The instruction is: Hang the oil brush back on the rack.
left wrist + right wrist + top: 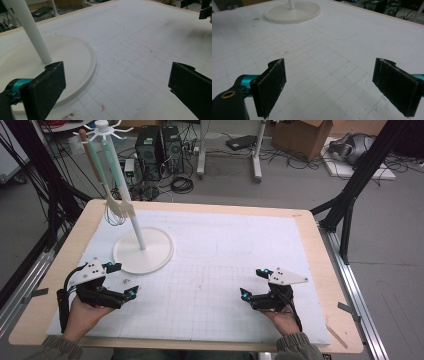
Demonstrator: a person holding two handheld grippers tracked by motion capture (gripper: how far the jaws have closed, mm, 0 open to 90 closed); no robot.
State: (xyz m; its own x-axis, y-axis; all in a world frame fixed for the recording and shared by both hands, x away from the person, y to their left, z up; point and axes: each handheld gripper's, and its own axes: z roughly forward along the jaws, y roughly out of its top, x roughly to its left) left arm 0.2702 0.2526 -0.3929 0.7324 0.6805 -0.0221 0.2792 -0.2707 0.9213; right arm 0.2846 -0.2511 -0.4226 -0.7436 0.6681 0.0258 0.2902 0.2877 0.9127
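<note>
White gridded matting covers the surface (225, 270), where a white stand (143, 251) rises from its round base at the left rear, two long-handled utensils (102, 167) hanging from hooks at its top. Both hands rest near the front edge, well apart. The left claw (122, 280) sits just beside the base, jaws spread and empty; the right claw (252, 282) likewise gapes wide, holding nothing.

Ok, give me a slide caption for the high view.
Both open claws, left claw and right claw, rest on the gridded mat near a white utensil stand.
</note>
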